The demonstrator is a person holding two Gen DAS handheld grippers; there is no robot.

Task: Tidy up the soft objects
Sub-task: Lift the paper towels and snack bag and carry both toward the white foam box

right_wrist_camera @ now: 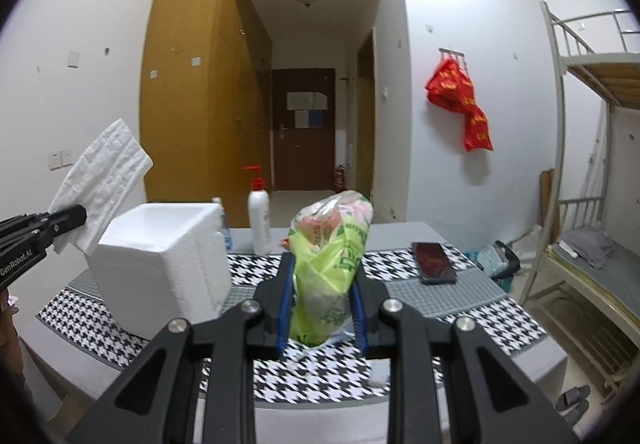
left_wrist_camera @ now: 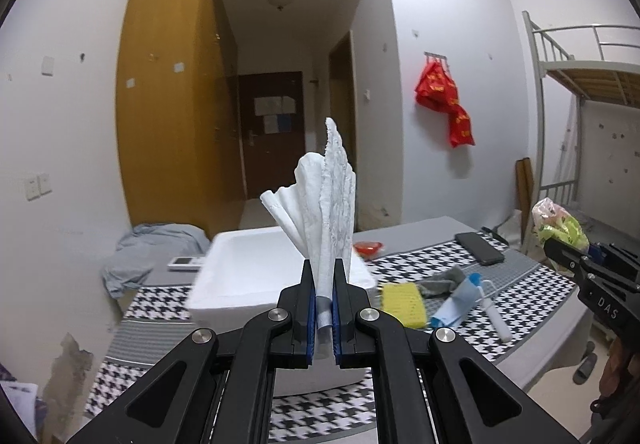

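My left gripper [left_wrist_camera: 323,268] is shut on a white paper towel [left_wrist_camera: 326,204] and holds it up above the white foam box [left_wrist_camera: 240,276]. From the right wrist view, the towel [right_wrist_camera: 104,180] hangs over the box [right_wrist_camera: 160,260] from the left gripper [right_wrist_camera: 80,218]. My right gripper [right_wrist_camera: 322,264] is shut on a green plastic bag [right_wrist_camera: 332,252] and holds it above the table; it shows at the right of the left view [left_wrist_camera: 560,248]. A yellow sponge [left_wrist_camera: 402,302], grey sock [left_wrist_camera: 444,282] and blue face mask [left_wrist_camera: 456,308] lie on the houndstooth tablecloth [left_wrist_camera: 520,296].
A black phone [right_wrist_camera: 434,262] lies on the table at right. A white pump bottle [right_wrist_camera: 259,220] stands behind the box. A remote [left_wrist_camera: 186,263] and grey cloth [left_wrist_camera: 152,248] lie at far left. A bunk bed [right_wrist_camera: 592,244] stands at right.
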